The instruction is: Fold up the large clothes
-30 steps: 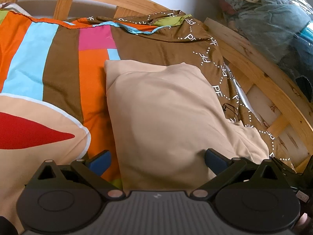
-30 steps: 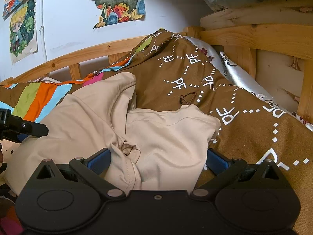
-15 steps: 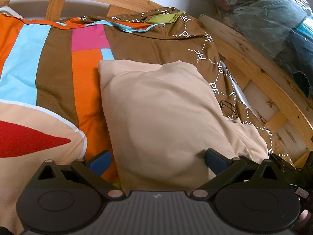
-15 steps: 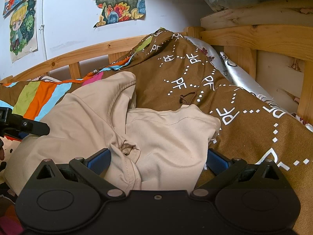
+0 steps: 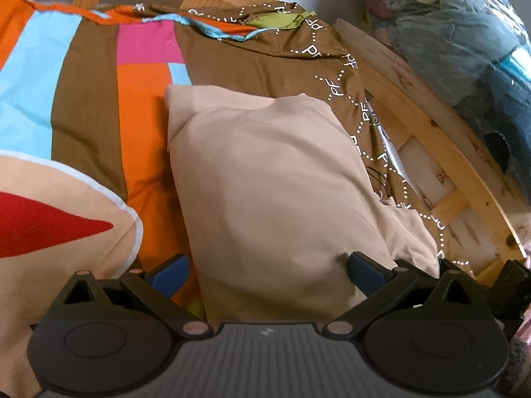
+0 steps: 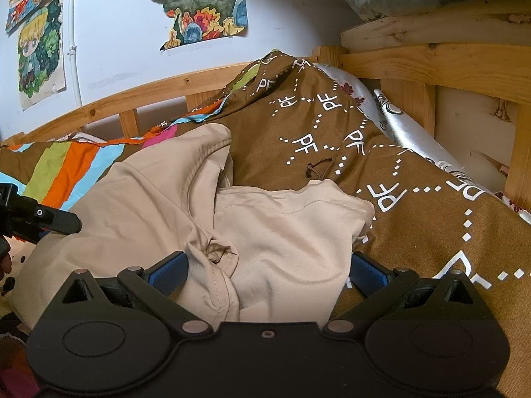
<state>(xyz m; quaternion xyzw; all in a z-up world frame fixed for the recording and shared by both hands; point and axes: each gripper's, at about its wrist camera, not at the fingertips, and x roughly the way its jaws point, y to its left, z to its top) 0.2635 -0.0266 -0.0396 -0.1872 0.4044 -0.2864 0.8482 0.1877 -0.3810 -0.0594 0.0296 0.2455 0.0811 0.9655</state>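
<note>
Lying on the bed's patterned quilt [image 5: 86, 106], the beige garment [image 5: 272, 192] is partly folded. Left tongs [image 5: 265, 273] and right tongs [image 6: 265, 270] both stand spread, straddling its near edge. Grip seams evenly; avoid trapping quilt.

A bedroom in a home: a wooden bed frame [image 6: 431, 63] with slatted rails carries a bright striped duvet cover [image 5: 83, 76], cartoon drawings [image 6: 202, 3] are stuck to the white wall [image 6: 116, 39], and bagged bedding [image 5: 458, 33] is stacked beside the bed.
</note>
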